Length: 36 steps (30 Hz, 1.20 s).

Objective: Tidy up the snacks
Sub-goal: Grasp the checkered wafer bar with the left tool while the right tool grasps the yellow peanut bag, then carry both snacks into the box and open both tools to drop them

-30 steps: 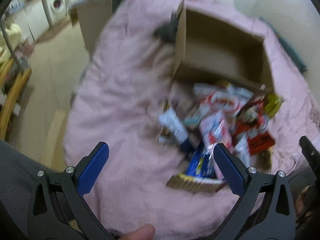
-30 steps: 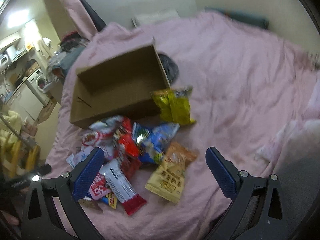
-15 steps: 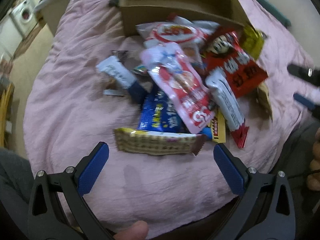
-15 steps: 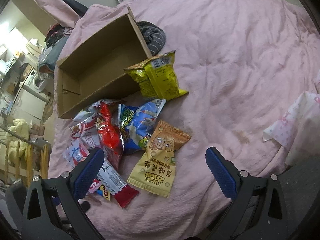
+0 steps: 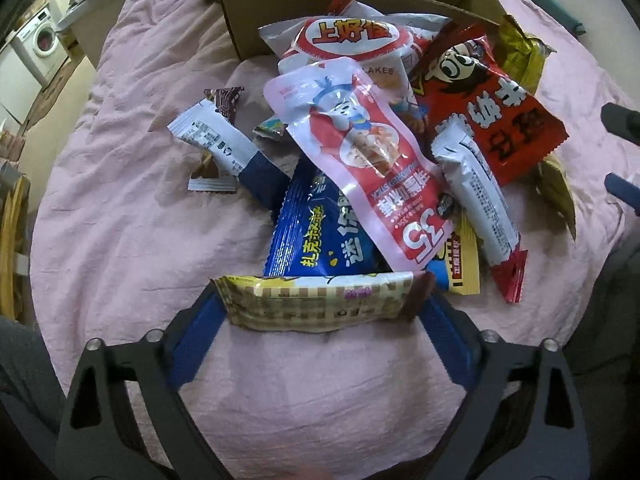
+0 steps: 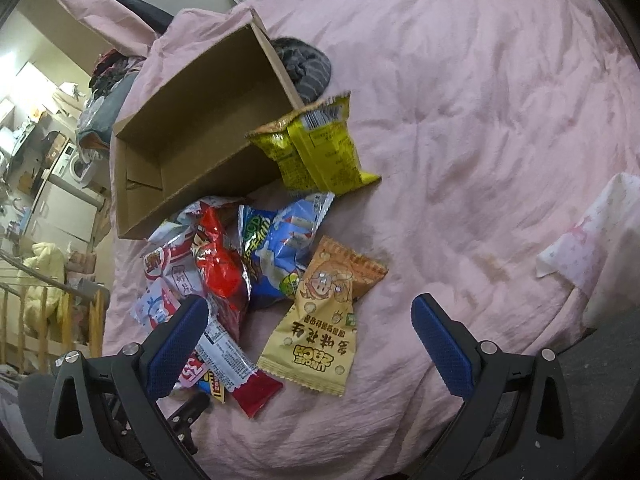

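A pile of snack packets lies on a pink bedspread (image 5: pixel 120 220) in front of an open cardboard box (image 5: pixel 304 4). My left gripper (image 5: pixel 320 312) is open with its blue fingers at either end of a cream checkered wafer packet (image 5: pixel 320 300) at the pile's near edge. Behind it lie a blue packet (image 5: pixel 320 236), a pink pouch (image 5: pixel 368 164) and a red bag (image 5: pixel 492 108). My right gripper (image 6: pixel 308 332) is open and empty above an orange peanut bag (image 6: pixel 324 320). The box (image 6: pixel 192 136) and a yellow bag (image 6: pixel 320 148) lie beyond.
A dark striped cloth (image 6: pixel 304 64) lies behind the box. A white patterned cloth (image 6: pixel 588 240) lies at the right of the bed. The bed's left edge drops to a floor with a washing machine (image 5: pixel 44 40) and wooden rails (image 6: pixel 48 320).
My left gripper has moved forward and down onto the pile; its fingers now flank the checkered wafer packet. The right gripper has moved slightly closer to the snacks.
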{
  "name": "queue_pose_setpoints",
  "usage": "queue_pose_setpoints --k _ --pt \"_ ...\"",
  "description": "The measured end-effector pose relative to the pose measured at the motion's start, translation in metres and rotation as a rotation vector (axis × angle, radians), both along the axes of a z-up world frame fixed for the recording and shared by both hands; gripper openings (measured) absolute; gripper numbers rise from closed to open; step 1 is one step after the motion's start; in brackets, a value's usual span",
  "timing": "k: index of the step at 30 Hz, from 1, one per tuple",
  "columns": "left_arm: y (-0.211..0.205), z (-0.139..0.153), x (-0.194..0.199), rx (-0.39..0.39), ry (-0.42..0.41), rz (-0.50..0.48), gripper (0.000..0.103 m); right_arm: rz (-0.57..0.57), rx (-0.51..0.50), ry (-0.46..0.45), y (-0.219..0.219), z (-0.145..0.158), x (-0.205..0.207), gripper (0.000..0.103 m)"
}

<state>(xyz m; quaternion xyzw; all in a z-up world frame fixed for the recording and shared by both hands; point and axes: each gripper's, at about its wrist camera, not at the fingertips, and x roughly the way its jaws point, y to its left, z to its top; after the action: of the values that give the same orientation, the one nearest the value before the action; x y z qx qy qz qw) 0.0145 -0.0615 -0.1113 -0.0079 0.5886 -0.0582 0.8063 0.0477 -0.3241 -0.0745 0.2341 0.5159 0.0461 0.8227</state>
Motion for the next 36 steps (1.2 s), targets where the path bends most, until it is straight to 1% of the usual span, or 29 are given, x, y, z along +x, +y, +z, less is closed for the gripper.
queue_pose_setpoints --k 1,2,5,6,7,9,11,13,14,15,16,22,24,26,28,29,32,36 --pt "0.000 0.002 -0.001 -0.009 0.001 0.004 0.090 0.009 0.018 0.033 0.000 -0.006 0.004 0.103" --pt "-0.001 0.003 -0.002 -0.017 0.003 0.004 0.086 0.014 0.031 0.050 0.001 -0.010 0.005 0.103" --pt "-0.001 0.005 -0.004 -0.032 0.004 0.007 0.084 0.030 0.064 0.133 0.005 -0.026 0.011 0.103" --pt "-0.001 0.005 -0.005 -0.036 0.003 0.011 0.081 0.035 0.058 0.150 0.008 -0.030 0.013 0.101" --pt "0.000 0.005 -0.003 -0.035 0.002 0.013 0.080 0.038 0.045 0.164 0.011 -0.034 0.015 0.099" --pt "0.005 0.004 -0.002 -0.042 -0.002 0.018 0.080 0.046 0.041 0.190 0.015 -0.041 0.019 0.091" --pt "0.009 0.007 -0.003 -0.054 -0.003 0.022 0.080 0.048 0.020 0.216 0.017 -0.048 0.022 0.087" --pt "0.012 0.011 -0.005 -0.058 -0.008 0.027 0.079 0.047 0.003 0.232 0.019 -0.052 0.023 0.080" --pt "0.012 0.010 -0.003 -0.059 -0.010 0.029 0.079 0.042 -0.008 0.228 0.019 -0.051 0.022 0.073" --pt "0.011 0.010 -0.003 -0.062 -0.013 0.031 0.079 0.040 -0.014 0.218 0.019 -0.049 0.021 0.063" --pt "0.012 0.012 -0.003 -0.063 -0.015 0.034 0.079 0.040 -0.019 0.211 0.019 -0.047 0.021 0.060" --pt "0.011 0.018 -0.004 -0.069 -0.027 0.037 0.079 0.027 -0.011 0.156 0.019 -0.034 0.010 0.053" --pt "0.012 0.017 -0.001 -0.073 -0.023 0.040 0.079 -0.003 0.000 0.141 0.014 -0.031 0.007 0.041" --pt "0.011 0.020 -0.002 -0.062 -0.033 0.047 0.079 -0.018 0.013 0.120 0.008 -0.029 0.006 0.040" --pt "0.013 0.022 -0.002 -0.063 -0.038 0.057 0.079 -0.026 0.017 0.097 0.005 -0.027 0.004 0.037" --pt "0.014 0.022 -0.003 -0.062 -0.041 0.064 0.079 -0.027 0.019 0.088 0.004 -0.025 0.003 0.033" --pt "0.018 0.025 -0.002 -0.060 -0.046 0.076 0.079 -0.045 0.035 0.046 -0.003 -0.017 -0.006 0.033" --pt "0.021 0.033 0.001 -0.066 -0.067 0.089 0.079 -0.053 0.021 -0.045 -0.007 0.002 -0.012 0.033"
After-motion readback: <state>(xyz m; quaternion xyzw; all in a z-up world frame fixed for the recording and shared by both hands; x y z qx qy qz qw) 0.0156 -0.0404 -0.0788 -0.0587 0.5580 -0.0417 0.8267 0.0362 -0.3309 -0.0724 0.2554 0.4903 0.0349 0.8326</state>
